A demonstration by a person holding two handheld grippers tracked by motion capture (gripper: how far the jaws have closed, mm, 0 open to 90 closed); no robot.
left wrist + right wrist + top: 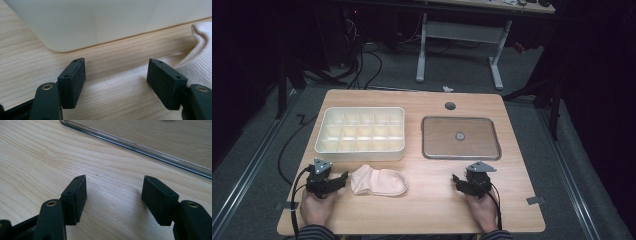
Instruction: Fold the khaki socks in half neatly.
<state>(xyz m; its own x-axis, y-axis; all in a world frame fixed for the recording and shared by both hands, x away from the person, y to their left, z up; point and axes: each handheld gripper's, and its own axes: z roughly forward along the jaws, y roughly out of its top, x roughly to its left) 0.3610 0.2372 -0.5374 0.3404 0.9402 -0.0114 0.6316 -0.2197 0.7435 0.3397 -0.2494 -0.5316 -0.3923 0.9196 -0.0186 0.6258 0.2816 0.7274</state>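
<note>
Pale wood formed the table (422,200), and on it lay three things. A cream compartment tray (360,148), divided into many small cells, sat at the far left. To its right, well apart, lay a flat rectangular tray (461,137) with a shiny metal rim and a small round knob at its middle. Near the person, just in front of the cream tray, a light pink sock (378,181) lay flat on the wood, its open cuff toward the left.

The left gripper (343,179) rested low on the table at the near left, held in the person's left hand (316,207), its jaws pointing right toward the sock. In the left gripper view the jaws stood spread with bare wood between them; the sock (200,60) lay beside the right-hand pad, though whether they touched could not be told, and the rounded corner of the cream tray (100,22) rose just beyond. Nothing was pinched.

The right gripper (458,181) rested at the near right, held in the right hand (483,212), in front of the metal-rimmed tray and well apart from the sock. In the right gripper view its jaws were likewise spread over bare wood, gripping nothing, with the tray's bright rim (140,146) running across the upper part of the view just beyond them.

A cable trailed from each gripper toward the near edge of the table. Beyond the far edge, a white desk frame (459,45) stood on grey floor.
</note>
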